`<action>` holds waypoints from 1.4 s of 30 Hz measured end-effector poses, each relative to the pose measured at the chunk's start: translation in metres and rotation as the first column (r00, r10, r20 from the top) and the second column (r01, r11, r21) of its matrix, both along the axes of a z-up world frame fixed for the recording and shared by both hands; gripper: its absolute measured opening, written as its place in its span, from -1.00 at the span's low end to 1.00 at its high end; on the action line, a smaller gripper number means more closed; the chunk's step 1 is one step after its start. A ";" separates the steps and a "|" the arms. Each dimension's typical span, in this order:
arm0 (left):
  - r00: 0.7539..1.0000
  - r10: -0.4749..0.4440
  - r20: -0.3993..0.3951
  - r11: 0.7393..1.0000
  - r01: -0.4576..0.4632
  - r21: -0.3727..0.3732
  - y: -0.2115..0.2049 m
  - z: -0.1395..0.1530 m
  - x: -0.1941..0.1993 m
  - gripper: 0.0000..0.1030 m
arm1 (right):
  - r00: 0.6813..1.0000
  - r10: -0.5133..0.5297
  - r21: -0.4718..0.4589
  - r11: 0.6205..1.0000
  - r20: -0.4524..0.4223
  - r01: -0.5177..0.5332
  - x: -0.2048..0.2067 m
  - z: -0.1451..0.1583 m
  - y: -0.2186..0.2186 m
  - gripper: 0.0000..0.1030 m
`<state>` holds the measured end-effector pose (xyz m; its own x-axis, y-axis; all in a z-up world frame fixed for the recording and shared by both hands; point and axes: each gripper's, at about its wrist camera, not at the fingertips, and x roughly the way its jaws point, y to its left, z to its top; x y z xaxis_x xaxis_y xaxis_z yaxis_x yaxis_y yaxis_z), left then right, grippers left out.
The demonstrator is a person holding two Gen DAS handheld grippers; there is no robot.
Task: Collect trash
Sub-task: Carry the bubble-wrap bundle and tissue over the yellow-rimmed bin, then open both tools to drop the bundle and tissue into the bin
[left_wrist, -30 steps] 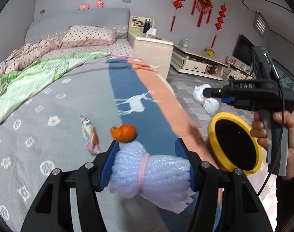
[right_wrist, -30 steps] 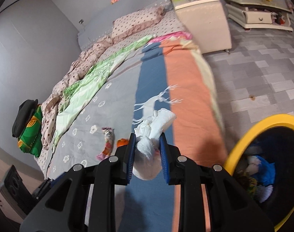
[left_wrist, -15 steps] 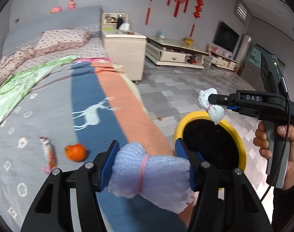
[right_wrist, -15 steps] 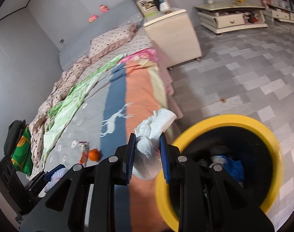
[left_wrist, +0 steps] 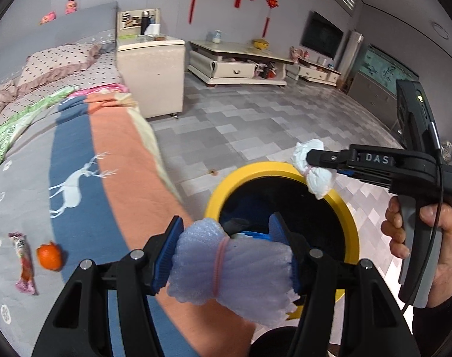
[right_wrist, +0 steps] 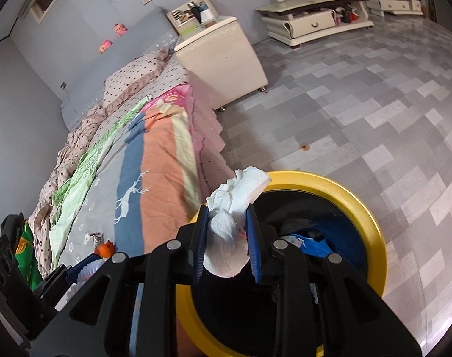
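Both claws loaded, both at the bin. The left gripper (left_wrist: pixel 226 253) is clenched on the foam roll (left_wrist: pixel 231 270) (pink band round its waist), bottom centre of the left view, over the near rim of the yellow-rimmed bin (left_wrist: pixel 349 217). The right gripper (right_wrist: pixel 227 241) is clenched on the white tissue wad (right_wrist: pixel 230 223), centre of the right view, at the bin's left rim, dark opening just right of it.

My read on the drop:
- get each bundle fully over the opening before letting go; both sit near the rim and could bounce out
- foam is light and springy, so release low
- open the jaws wide so the tissue doesn't snag on the pads

Left on the bed (left_wrist: pixel 77 160), lower left of the left view: orange peel (left_wrist: pixel 49 255) and snack wrapper (left_wrist: pixel 24 263).
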<state>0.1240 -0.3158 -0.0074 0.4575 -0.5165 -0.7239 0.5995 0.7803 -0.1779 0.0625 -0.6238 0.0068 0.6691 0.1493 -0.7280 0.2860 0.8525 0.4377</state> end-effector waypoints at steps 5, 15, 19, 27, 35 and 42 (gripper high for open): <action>0.999 -0.027 -0.029 1.000 0.027 0.002 -0.022 -0.014 0.000 0.11 | 0.999 -0.030 0.014 0.999 -0.019 0.030 -0.002 -0.014 -0.014 -0.53; 0.997 -0.034 -0.064 0.999 0.034 0.008 -0.043 -0.029 -0.007 0.18 | 0.997 -0.077 0.008 0.997 -0.020 0.077 -0.006 -0.024 -0.032 -0.46; 0.997 -0.030 -0.071 0.999 0.031 0.011 -0.042 -0.030 -0.007 0.23 | 0.995 -0.096 0.005 0.995 -0.007 0.096 -0.009 -0.020 -0.035 -0.36; 0.997 -0.002 -0.072 1.000 0.002 0.001 -0.030 -0.024 -0.002 0.55 | 0.989 -0.148 -0.059 0.987 0.015 0.149 -0.018 -0.009 -0.032 0.22; 0.995 0.065 -0.071 0.998 -0.066 -0.016 -0.004 -0.019 0.009 0.75 | 0.985 -0.157 -0.040 0.986 0.074 0.160 -0.026 0.001 -0.030 0.70; 0.989 0.138 -0.044 0.990 -0.138 0.003 0.035 -0.016 0.021 0.79 | 0.984 -0.054 -0.029 0.998 0.173 0.060 -0.025 0.012 0.000 0.83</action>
